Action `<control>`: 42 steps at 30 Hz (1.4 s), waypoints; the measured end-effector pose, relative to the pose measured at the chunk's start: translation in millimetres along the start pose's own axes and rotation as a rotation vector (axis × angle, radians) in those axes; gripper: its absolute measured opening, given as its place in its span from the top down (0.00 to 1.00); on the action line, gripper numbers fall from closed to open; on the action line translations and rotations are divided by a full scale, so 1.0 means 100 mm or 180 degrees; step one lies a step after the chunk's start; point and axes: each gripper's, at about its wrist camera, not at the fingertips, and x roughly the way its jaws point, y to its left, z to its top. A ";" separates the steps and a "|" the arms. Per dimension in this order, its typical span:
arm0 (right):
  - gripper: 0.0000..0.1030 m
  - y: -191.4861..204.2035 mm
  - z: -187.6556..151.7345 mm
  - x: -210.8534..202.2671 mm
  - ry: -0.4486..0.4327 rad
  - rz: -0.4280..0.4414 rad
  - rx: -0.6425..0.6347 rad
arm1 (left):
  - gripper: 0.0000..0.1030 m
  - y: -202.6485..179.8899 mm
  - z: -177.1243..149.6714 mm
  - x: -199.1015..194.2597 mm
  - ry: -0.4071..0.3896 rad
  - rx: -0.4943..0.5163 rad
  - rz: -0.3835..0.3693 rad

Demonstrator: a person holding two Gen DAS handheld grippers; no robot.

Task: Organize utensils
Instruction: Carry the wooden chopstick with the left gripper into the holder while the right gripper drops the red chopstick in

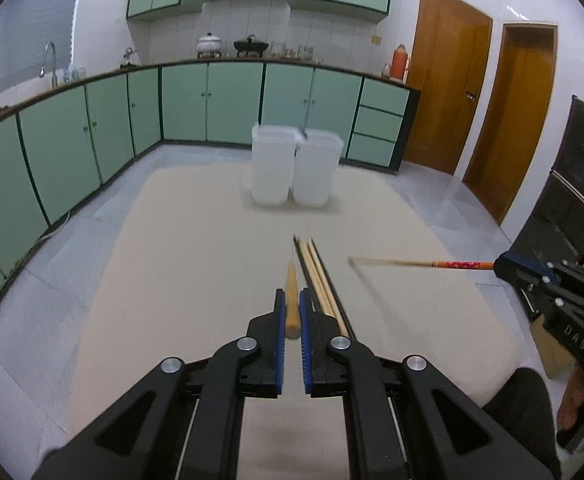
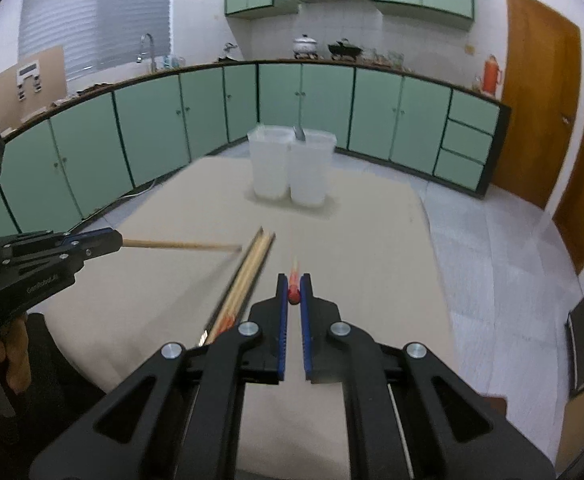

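Left wrist: right claw [image 1: 500, 266] body reads "DAS".

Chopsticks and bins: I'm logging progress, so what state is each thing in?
Left claw: shut on plain wooden chopstick.
Right claw: shut on red-ended chopstick.
Loose chopsticks: lying on table.
Two white bins: upright, side by side.
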 end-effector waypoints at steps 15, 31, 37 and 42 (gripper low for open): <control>0.95 -0.18 1.26 0.45 0.0487 0.0332 -0.0284 | 0.94 0.18 0.96 0.18 0.0180 0.0197 -0.0243; 0.95 -0.31 2.27 0.58 0.0753 0.0467 -0.0240 | 0.94 0.16 1.98 0.36 0.0142 0.0435 -0.0192; 0.95 -0.34 2.85 0.64 0.0623 0.0421 -0.0202 | 0.94 0.13 2.51 0.40 -0.0077 0.0459 -0.0088; 0.95 -0.39 3.25 0.79 0.0494 0.0323 -0.0202 | 0.94 0.12 3.00 0.45 -0.0346 0.0362 -0.0054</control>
